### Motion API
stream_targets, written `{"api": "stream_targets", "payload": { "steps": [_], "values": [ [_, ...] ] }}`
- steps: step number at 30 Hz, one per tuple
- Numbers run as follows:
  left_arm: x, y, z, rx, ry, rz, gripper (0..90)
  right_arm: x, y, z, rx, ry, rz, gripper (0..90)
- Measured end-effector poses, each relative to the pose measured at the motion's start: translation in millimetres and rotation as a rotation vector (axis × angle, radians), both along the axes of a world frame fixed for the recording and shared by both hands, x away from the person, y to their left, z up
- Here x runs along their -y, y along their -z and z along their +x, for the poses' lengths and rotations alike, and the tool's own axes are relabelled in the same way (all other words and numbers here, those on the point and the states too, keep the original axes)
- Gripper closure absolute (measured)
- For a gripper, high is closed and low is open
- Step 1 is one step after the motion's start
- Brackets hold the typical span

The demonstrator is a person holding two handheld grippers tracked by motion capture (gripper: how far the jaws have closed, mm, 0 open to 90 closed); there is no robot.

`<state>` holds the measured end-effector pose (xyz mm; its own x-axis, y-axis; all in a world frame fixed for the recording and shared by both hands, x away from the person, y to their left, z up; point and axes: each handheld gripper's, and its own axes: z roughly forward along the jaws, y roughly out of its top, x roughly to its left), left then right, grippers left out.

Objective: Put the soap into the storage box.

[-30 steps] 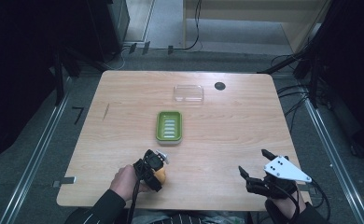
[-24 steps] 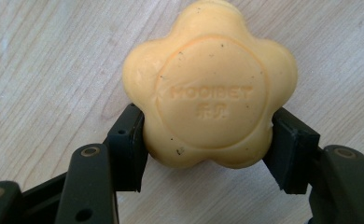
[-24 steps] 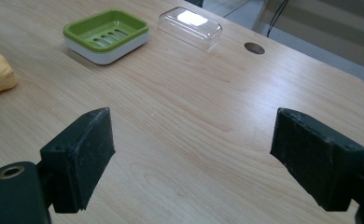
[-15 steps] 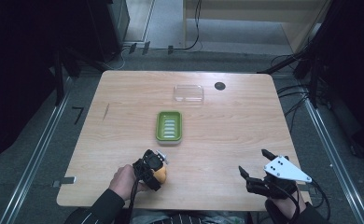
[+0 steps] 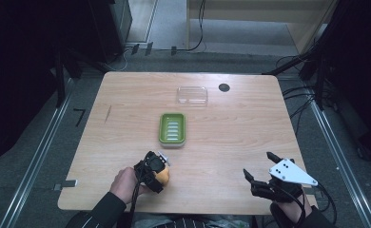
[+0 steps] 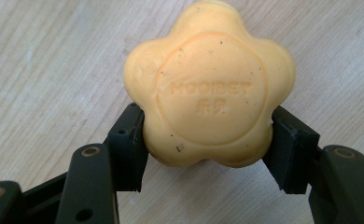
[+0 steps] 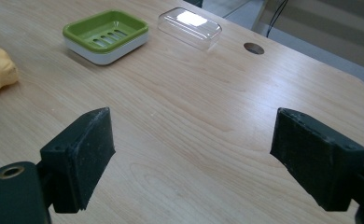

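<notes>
Since a second ago we see almost nothing move: our left gripper (image 6: 208,144) stays clamped on the soap (image 6: 209,88) near the desk's (image 5: 231,142) front edge, short of the dish (image 5: 172,129), our right gripper (image 7: 203,158) idling agape, so we judge the lift still ahead.

- Your left gripper (image 5: 156,169) covers most of the orange soap (image 5: 163,175) in the high view.
- In the right gripper view that soap is cut off at the 9 o'clock edge.
- The stamped lettering on the soap is too faint to read surely.
- Your forearms are cropped at 6 o'clock in the high view.
</notes>
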<state>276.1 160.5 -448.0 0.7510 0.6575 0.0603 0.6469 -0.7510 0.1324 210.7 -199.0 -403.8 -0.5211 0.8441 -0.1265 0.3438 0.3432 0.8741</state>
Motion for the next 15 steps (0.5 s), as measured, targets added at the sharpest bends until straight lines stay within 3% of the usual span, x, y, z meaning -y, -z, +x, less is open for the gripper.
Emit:
{"api": "stream_targets", "payload": {
  "steps": [15],
  "values": [
    [-2.7,-6.4,8.5,0.037,-0.011,-0.004,39.2,-0.4,0.0,0.2,0.0,-0.003,-0.004,13.6]
  ]
}}
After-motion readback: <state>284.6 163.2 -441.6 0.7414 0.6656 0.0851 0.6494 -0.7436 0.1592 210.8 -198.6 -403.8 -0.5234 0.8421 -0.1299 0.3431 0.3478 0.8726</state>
